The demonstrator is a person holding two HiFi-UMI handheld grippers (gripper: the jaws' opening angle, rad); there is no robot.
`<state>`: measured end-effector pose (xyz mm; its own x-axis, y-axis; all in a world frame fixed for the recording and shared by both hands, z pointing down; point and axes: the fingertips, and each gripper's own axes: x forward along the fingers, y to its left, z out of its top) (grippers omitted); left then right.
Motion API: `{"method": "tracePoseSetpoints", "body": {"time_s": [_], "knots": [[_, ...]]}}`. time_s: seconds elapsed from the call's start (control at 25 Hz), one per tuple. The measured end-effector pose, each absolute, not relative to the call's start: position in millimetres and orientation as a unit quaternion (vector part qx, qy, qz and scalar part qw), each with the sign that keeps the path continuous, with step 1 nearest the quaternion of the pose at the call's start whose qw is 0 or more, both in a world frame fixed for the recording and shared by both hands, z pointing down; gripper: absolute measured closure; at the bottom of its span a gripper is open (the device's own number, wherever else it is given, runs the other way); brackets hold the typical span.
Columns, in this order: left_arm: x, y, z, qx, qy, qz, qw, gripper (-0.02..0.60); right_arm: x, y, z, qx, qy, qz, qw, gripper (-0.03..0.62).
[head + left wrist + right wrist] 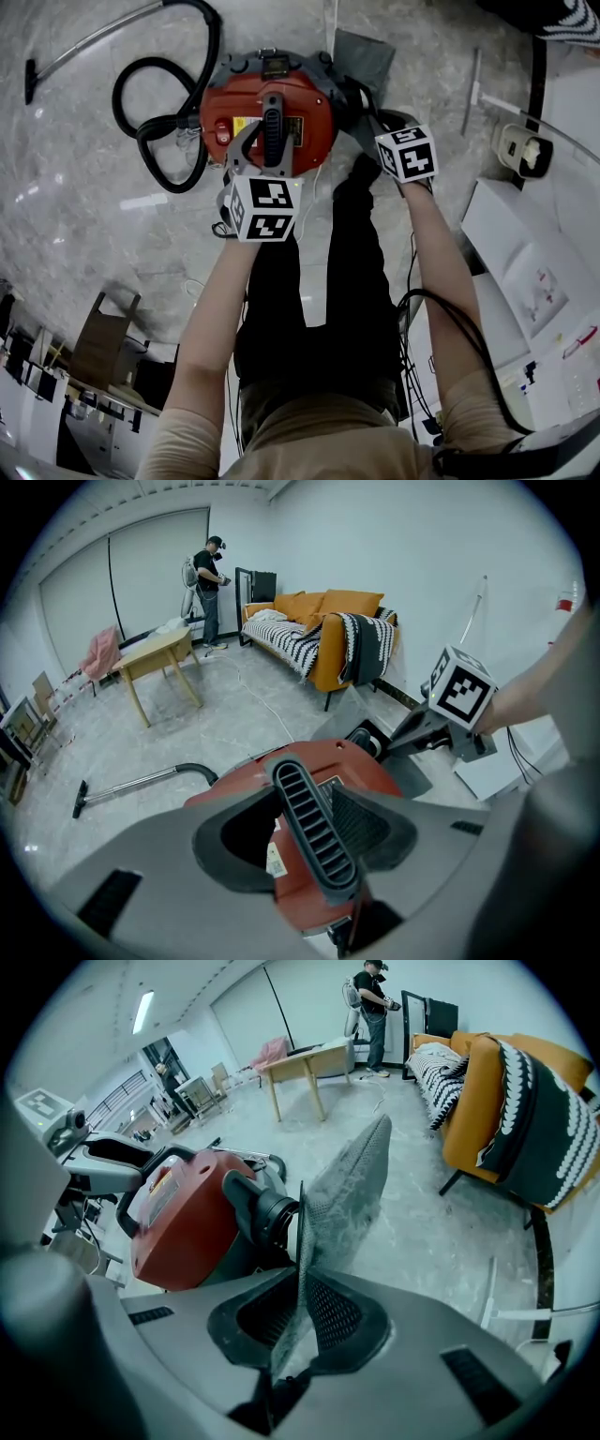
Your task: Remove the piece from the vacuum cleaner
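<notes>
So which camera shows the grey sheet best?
Right gripper view: the grey filter sheet rises mid-frame, pinched by the right gripper. Head view shows one corner beyond the vacuum cleaner; left gripper view, maybe a sliver.

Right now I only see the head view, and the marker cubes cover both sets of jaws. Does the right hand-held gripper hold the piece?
Observer: Yes, the right hand-held gripper is shut on the flat grey piece, pinching its lower edge.
Operator: And the left one?
Observer: The left hand-held gripper is shut on the black ribbed handle of the red vacuum cleaner.
Operator: Anyone else close by?
Observer: No; one person stands far off, near the orange sofa.
</notes>
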<state>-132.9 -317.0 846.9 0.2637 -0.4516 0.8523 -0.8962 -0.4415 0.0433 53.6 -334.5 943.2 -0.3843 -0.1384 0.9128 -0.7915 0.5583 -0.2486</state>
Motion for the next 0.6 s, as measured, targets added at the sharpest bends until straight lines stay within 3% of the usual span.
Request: {"method": "tracePoseSetpoints", "body": {"time_s": [0.6], "knots": [[-133.1, -317.5, 847.4, 0.747, -0.444, 0.41, 0.278, 0.402, 55.6, -334.0, 945.3, 0.314, -0.764, 0.337, 0.452, 0.557]]}}
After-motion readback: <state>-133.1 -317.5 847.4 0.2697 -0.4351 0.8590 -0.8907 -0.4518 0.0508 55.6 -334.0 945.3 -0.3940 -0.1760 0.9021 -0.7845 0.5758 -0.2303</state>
